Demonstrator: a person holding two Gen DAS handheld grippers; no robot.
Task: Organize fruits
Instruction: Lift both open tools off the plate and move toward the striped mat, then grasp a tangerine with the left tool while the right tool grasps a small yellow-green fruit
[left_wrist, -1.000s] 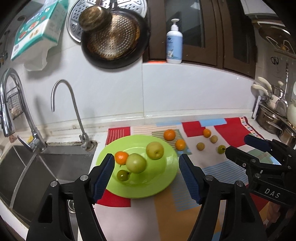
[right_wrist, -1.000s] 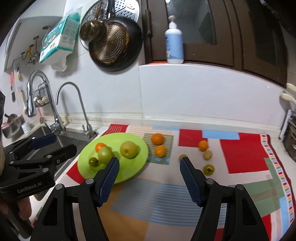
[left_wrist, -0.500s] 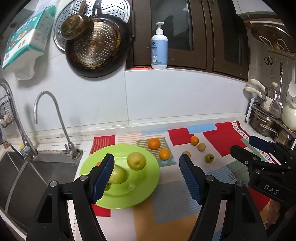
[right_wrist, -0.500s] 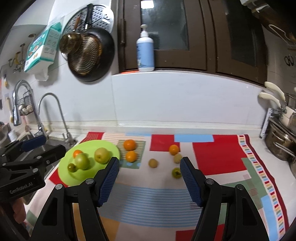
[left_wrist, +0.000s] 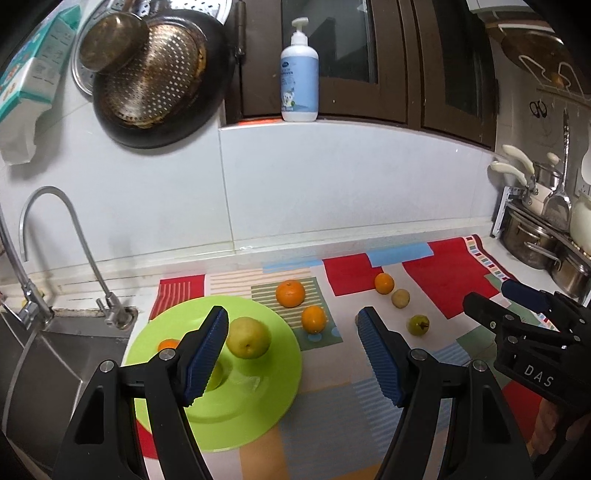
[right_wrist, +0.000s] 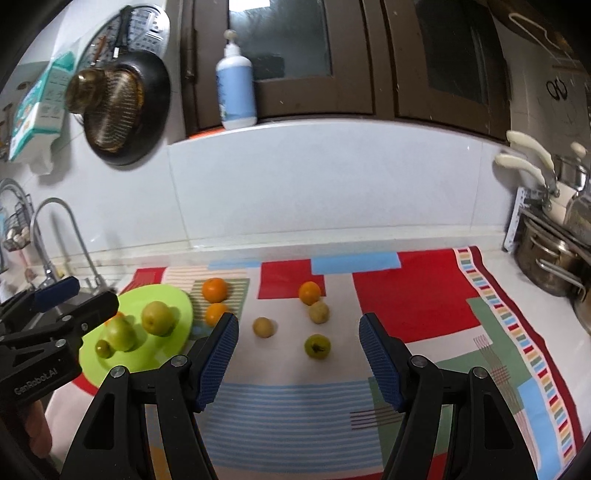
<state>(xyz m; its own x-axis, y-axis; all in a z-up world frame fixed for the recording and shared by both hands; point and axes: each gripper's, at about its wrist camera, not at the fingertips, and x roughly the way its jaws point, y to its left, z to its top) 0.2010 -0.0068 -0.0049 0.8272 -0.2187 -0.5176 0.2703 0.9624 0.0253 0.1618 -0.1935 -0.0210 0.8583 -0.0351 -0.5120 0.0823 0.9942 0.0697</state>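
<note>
Hovering open and empty, the right tool (right_wrist: 299, 354) frames the green fruit (right_wrist: 317, 346) lying beyond its tips.

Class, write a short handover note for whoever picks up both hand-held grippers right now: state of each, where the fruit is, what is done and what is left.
Left hand-held gripper: open, empty, above the plate's right edge.
Right hand-held gripper: open, empty, above the mat, facing the loose fruit.
Plate: four fruits, namely two large green ones, a small green one and an orange one mostly hidden.
Still on the mat: three oranges, two tan fruits and a green fruit.
Done: four fruits plated. Left: six, presumably for the plate too; the green fruit lies nearest the right gripper.
</note>
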